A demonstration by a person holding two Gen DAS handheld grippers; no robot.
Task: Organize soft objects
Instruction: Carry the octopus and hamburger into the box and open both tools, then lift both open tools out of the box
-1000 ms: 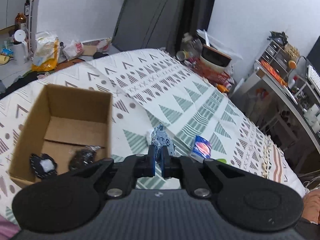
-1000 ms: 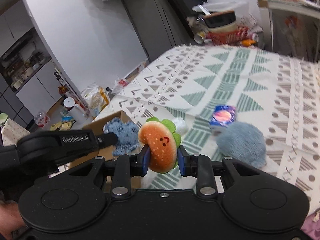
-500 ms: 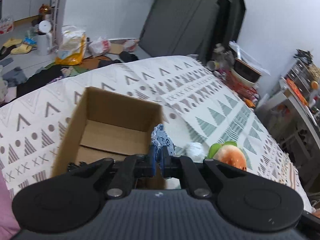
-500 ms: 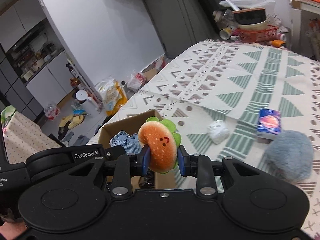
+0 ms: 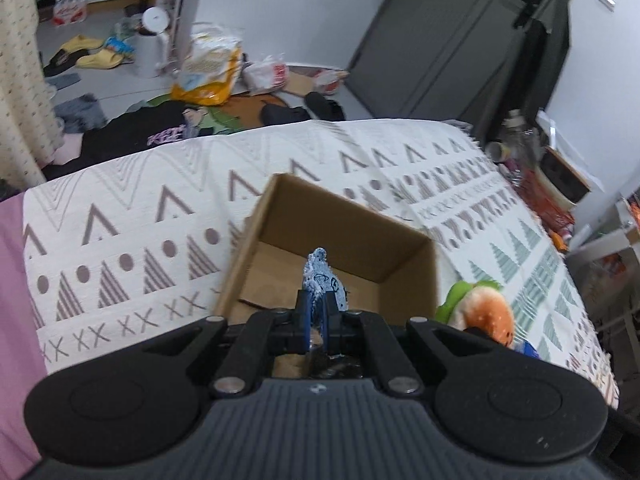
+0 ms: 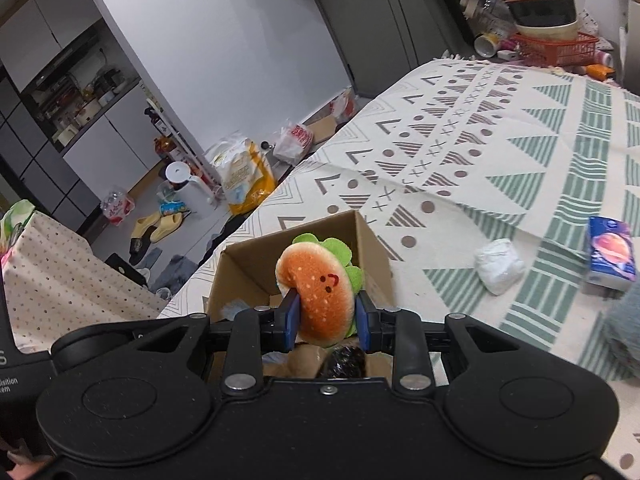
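My left gripper (image 5: 316,314) is shut on a small blue plush toy (image 5: 322,280) and holds it over the open cardboard box (image 5: 256,240) on the patterned bed. My right gripper (image 6: 326,316) is shut on a burger plush (image 6: 320,292) with green lettuce, held over the same box (image 6: 372,256). The burger also shows in the left wrist view (image 5: 482,312), just right of the box. A dark soft item (image 6: 346,362) lies in the box bottom below the burger.
On the bedspread (image 6: 480,152) to the right lie a white wad (image 6: 500,266), a blue tissue pack (image 6: 610,256) and a grey fluffy plush (image 6: 624,336). The floor beyond the bed holds bags, slippers (image 5: 92,52) and clothes.
Both grippers have moved left with their toys, from beside the box to over it. The box now sits straight ahead of each gripper.
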